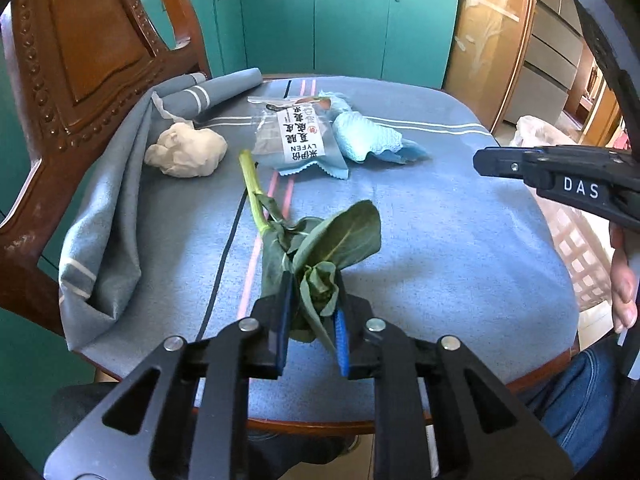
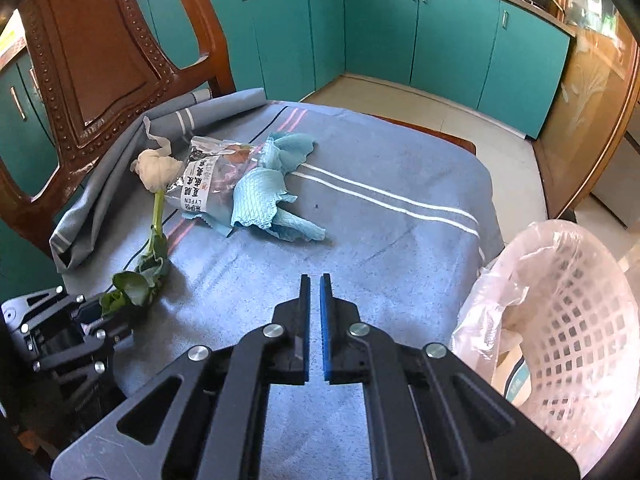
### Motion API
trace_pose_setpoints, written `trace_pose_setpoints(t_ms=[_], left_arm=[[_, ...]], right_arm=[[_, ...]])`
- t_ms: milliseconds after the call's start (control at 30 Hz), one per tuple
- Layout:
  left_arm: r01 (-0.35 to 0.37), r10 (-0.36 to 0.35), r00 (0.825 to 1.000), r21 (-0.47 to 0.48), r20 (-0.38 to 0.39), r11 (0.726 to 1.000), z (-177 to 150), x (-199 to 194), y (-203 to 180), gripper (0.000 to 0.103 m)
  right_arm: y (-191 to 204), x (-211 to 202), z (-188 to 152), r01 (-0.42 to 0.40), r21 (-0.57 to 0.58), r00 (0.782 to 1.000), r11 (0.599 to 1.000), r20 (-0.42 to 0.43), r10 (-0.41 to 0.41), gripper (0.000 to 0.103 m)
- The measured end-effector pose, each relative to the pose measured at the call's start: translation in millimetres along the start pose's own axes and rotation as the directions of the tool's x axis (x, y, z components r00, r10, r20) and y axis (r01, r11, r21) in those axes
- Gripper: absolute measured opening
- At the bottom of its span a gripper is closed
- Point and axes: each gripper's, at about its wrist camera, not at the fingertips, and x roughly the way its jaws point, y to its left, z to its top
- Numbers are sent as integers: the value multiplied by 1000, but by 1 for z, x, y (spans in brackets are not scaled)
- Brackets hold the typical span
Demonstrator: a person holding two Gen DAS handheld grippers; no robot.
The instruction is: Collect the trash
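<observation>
Left gripper (image 1: 311, 300) clamped on the leafy end of a limp green vegetable stalk (image 1: 280, 236), blue pads pressing the crumpled leaves from both sides. Right gripper (image 2: 315, 296) pinched nearly together, only a thin slit between the blue pads, nothing caught in it; poised over bare cloth.

Seen from the left wrist:
- Stalk lying on a blue-grey striped tablecloth (image 1: 440, 240), pale stem end running off toward 11 o'clock, leaves gathered between the pads.
- Crumpled off-white paper wad (image 1: 186, 152) at 10 o'clock from the stalk, near the stem tip but apart from it.
- Clear plastic snack wrapper with a white printed label (image 1: 296, 136) at 12 o'clock, just beyond the stem tip.
- Scrunched light-blue paper towel (image 1: 368, 140) at 1 o'clock, touching the wrapper's right edge.
- Dark tip of the right gripper at 3 o'clock, level over the cloth's edge, bare fingers (image 1: 624, 284) below it.
- Carved brown wooden chair back (image 1: 80, 60) at 10 o'clock, behind the bunched-up cloth.

Seen from the right wrist:
- White lattice plastic basket lined with a thin translucent bag (image 2: 568, 320) at 3 to 4 o'clock, standing just off the table's edge.
- Left gripper at 8 o'clock, leaves in its grip.
- Teal cabinet doors (image 2: 440, 32) along the far wall at 12 o'clock.
</observation>
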Motion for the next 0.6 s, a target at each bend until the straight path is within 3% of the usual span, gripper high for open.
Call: trace_pose_setpoints(t_ms=[67, 167, 400, 600], left_arm=[[-10, 10, 1000, -11, 1, 1000, -1, -3, 3, 20], [-19, 19, 1000, -26, 3, 999, -2, -6, 7, 22], [-31, 31, 1000, -36, -2, 999, -5, -11, 10, 34], [-38, 38, 999, -31, -6, 999, -6, -12, 9, 42]], right_arm=[[1, -1, 0, -6, 2, 1000, 1000, 5, 6, 16], [-1, -8, 2, 3, 16, 999, 1000, 39, -4, 45], [-6, -16, 4, -3, 52, 997, 999, 79, -1, 54], [-6, -16, 4, -6, 57, 997, 998, 79, 2, 54]])
